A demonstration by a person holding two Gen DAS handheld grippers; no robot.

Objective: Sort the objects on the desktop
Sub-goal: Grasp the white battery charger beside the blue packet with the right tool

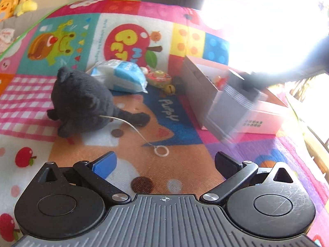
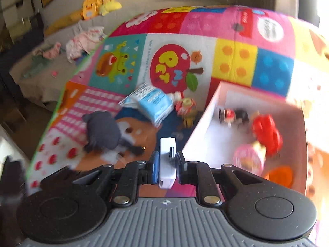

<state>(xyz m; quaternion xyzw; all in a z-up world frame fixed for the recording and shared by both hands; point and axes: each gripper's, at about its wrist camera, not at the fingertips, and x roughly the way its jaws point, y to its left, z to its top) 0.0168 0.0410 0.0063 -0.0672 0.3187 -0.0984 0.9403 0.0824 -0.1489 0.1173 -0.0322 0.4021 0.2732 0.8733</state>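
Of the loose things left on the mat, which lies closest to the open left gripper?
The dark grey plush toy, with its cord and white ring trailing toward the left gripper. The blue-white packet and small colourful toy lie farther back.

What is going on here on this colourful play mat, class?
A person is sorting small items with a gripper in each hand. The right gripper is shut on a small white rectangular plastic device, held beside the pink cardboard box that already holds a red toy. The left gripper is open and empty above the mat, near a dark grey plush toy and a blue-and-white packet.
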